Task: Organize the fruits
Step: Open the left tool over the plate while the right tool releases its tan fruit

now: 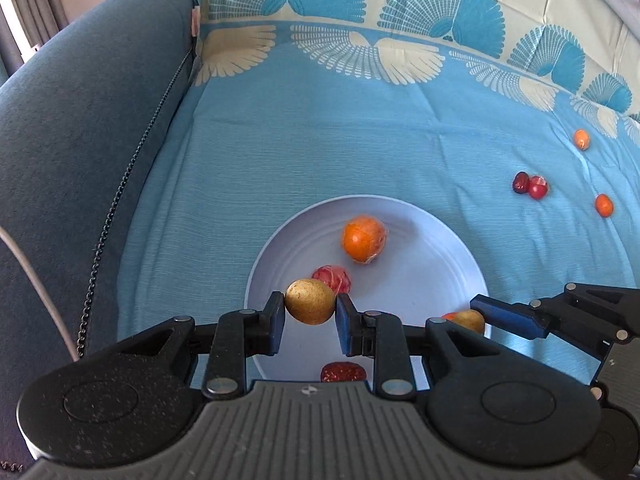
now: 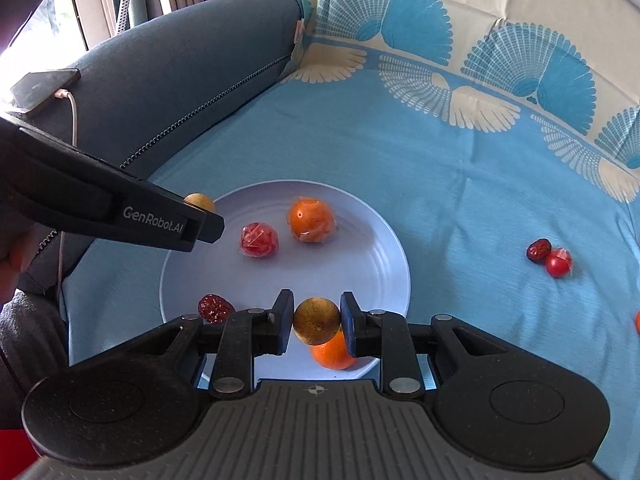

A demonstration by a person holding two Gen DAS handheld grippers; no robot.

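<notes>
**Blue cloth, one plate, loose fruit**

A light-blue cloth [image 2: 460,184] with fan patterns carries a pale plate [image 2: 384,248] just ahead of both grippers' fingertips. Well right of the fingers, directly on the cloth, lie a dark red date [image 1: 520,182] touching a red wrapped fruit [image 1: 538,187], and two small orange fruits [image 1: 581,139], apart.
</notes>
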